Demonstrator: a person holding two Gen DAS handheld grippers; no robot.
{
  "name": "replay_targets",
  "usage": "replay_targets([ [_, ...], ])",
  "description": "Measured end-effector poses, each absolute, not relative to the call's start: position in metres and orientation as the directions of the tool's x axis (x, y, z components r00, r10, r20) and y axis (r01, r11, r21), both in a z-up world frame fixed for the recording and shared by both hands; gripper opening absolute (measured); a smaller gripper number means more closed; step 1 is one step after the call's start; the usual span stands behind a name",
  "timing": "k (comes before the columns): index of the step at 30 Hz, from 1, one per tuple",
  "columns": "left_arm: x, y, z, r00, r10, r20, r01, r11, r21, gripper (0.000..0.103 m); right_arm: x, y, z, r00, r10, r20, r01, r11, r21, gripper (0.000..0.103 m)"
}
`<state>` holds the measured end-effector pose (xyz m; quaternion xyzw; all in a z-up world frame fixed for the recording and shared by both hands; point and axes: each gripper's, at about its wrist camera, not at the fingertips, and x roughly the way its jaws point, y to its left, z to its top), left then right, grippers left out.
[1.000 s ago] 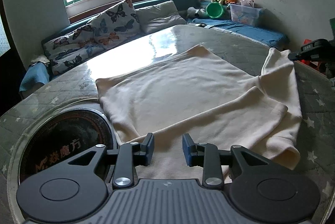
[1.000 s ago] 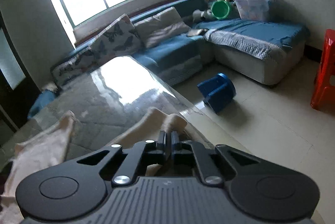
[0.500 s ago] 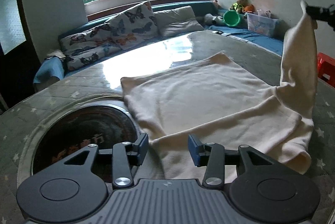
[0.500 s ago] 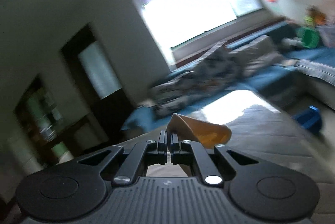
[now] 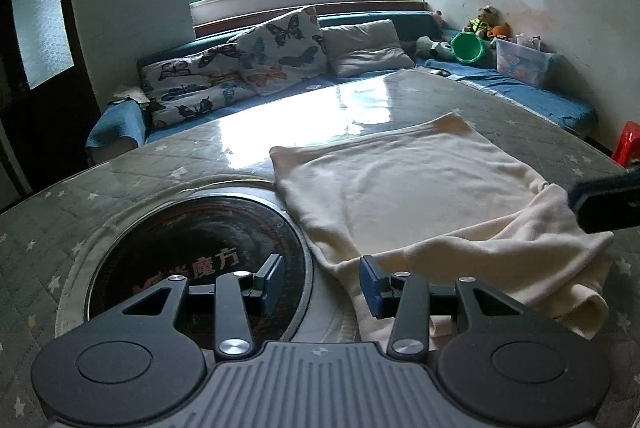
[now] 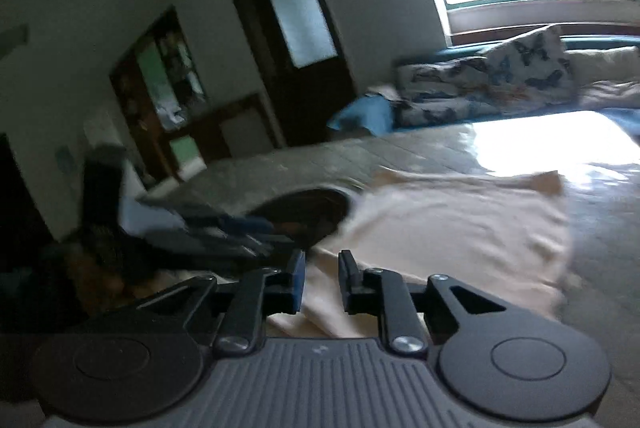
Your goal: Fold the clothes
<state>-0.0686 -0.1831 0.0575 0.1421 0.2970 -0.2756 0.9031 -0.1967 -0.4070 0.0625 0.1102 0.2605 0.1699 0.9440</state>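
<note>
A cream garment point(image 5: 404, 187) lies spread on the round table point(image 5: 120, 183), its right side folded over into a bunched layer point(image 5: 552, 260). My left gripper point(image 5: 320, 284) is open and empty, hovering at the garment's near left edge, beside the dark round inset point(image 5: 192, 248). The right gripper shows as a dark blurred shape point(image 5: 608, 203) at the right edge, over the folded part. In the right wrist view the right gripper point(image 6: 320, 282) is open, just above the garment point(image 6: 440, 228); no cloth sits between its jaws. The left gripper point(image 6: 208, 228) appears there, blurred.
A blue sofa with butterfly cushions point(image 5: 276, 55) runs behind the table under the window. A green bucket point(image 5: 466, 47), a clear storage box point(image 5: 520, 61) and toys sit at the far right. A red stool point(image 5: 628, 143) stands right of the table. A dark door point(image 6: 296, 39) is at left.
The right gripper carried the garment's right side up and over to the left, came down over it and opened, letting go. The left gripper opened wider and shifted back left.
</note>
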Motion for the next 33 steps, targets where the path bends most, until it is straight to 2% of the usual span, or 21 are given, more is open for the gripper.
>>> replay_targets([
  [4, -0.073, -0.192, 0.055, 0.64, -0.455, -0.619, 0.624, 0.778, 0.072, 0.045, -0.215, -0.436, 0.046, 0.81, 0.214, -0.547, -0.141, 0.975, 0.173, 0.017],
  [7, -0.076, -0.204, 0.05, 0.604, -0.483, -0.634, 0.665, 0.744, 0.067, 0.045, -0.226, -0.453, 0.036, 0.793, 0.134, -0.594, -0.066, 0.989, 0.136, 0.018],
  [9, -0.076, -0.211, 0.046, 0.586, -0.487, -0.647, 0.68, 0.73, 0.065, 0.045, -0.232, -0.46, 0.032, 0.784, 0.107, -0.611, -0.036, 0.991, 0.128, 0.022],
  [11, -0.075, -0.217, 0.042, 0.572, -0.487, -0.66, 0.686, 0.725, 0.06, 0.044, -0.238, -0.466, 0.03, 0.776, 0.088, -0.624, -0.013, 0.992, 0.124, 0.034],
  [13, -0.075, -0.221, 0.038, 0.55, -0.495, -0.673, 0.699, 0.714, 0.046, 0.044, -0.246, -0.469, 0.028, 0.771, 0.085, -0.632, -0.008, 0.992, 0.124, 0.035],
  [14, -0.077, -0.223, 0.036, 0.544, -0.499, -0.675, 0.706, 0.707, 0.046, 0.042, -0.25, -0.469, 0.027, 0.769, 0.087, -0.634, -0.01, 0.992, 0.124, 0.035],
  [15, -0.078, -0.224, 0.034, 0.538, -0.503, -0.677, 0.712, 0.7, 0.046, 0.032, -0.254, -0.469, 0.027, 0.767, 0.089, -0.635, -0.014, 0.992, 0.123, 0.035],
  [17, -0.08, -0.228, 0.03, 0.527, -0.505, -0.684, 0.722, 0.691, 0.046, 0.018, -0.253, -0.468, 0.026, 0.768, 0.09, -0.634, -0.018, 0.993, 0.12, 0.035],
  [21, -0.082, -0.231, 0.027, 0.533, -0.503, -0.68, 0.718, 0.694, 0.048, 0.004, -0.244, -0.465, 0.029, 0.787, 0.106, -0.608, -0.035, 0.991, 0.128, 0.036],
  [29, -0.094, -0.219, 0.053, 0.621, -0.49, -0.612, 0.669, 0.738, 0.089, 0.001, -0.214, -0.448, 0.04, 0.812, 0.138, -0.567, -0.118, 0.99, 0.073, 0.036],
  [33, -0.093, -0.215, 0.053, 0.616, -0.476, -0.628, 0.672, 0.733, 0.103, 0.002, -0.197, -0.443, 0.04, 0.814, 0.138, -0.565, -0.136, 0.99, 0.045, 0.036],
])
